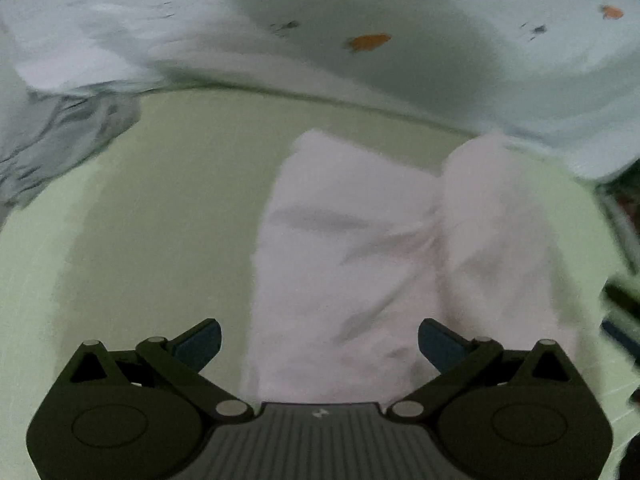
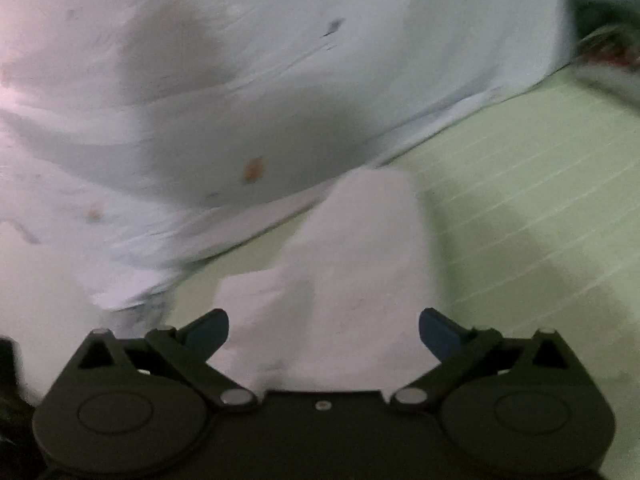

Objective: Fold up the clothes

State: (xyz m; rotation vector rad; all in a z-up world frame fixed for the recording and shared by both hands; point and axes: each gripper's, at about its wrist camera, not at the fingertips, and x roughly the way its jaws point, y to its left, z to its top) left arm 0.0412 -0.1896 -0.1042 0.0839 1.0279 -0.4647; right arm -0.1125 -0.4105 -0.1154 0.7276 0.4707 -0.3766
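The left gripper (image 1: 319, 340) is seen with its jaws spread wide, nothing clamped, hovering over a pale pink folded garment (image 1: 360, 264) laid on a light green striped bed sheet (image 1: 160, 208). The right gripper (image 2: 324, 330) is likewise spread apart and empty, the same garment (image 2: 344, 272) lying just below it. Behind, a pale blue blanket (image 1: 440, 60) with small orange and grey prints is bunched. No legible writing is found.

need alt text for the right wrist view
A white folded cloth lies on a pale green striped surface, just ahead of the open right gripper, whose jaws touch nothing. Behind it a pale blue sheet with small orange and grey marks is heaped.
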